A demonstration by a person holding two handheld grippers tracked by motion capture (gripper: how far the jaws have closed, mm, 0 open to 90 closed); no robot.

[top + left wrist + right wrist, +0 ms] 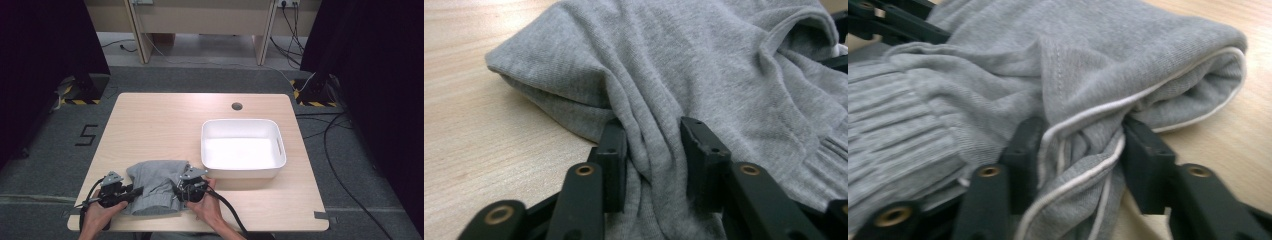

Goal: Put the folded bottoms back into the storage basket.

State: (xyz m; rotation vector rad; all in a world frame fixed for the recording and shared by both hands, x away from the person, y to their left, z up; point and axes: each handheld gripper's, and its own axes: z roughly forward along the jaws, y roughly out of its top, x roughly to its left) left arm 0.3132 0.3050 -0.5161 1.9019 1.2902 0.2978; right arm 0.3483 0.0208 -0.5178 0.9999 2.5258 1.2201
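The grey knitted cloth garment (704, 65) looks soft and matt, ribbed at its hem, with smooth white piping. The pale wood-grain table (160, 125) is smooth and matt. The white rectangular plastic tub (243, 174) looks faintly glossy.

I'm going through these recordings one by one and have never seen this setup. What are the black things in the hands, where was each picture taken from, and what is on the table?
No robot here: a person holds a hand-held two-jaw grasping tool in each hand, each trailing a cable. The high view looks down on the wooden table from above the person's side; the left tool and right tool sit at the near edge. The other two pictures come from small cameras riding on the tools, looking along their black jaws.

On the table lie a folded grey garment with white piping and, to its right, an empty white bin.

In the left gripper view, the left tool pinches a bunched fold of the grey garment. In the right gripper view, the right tool clamps its piped edge. Both ends look gripped.
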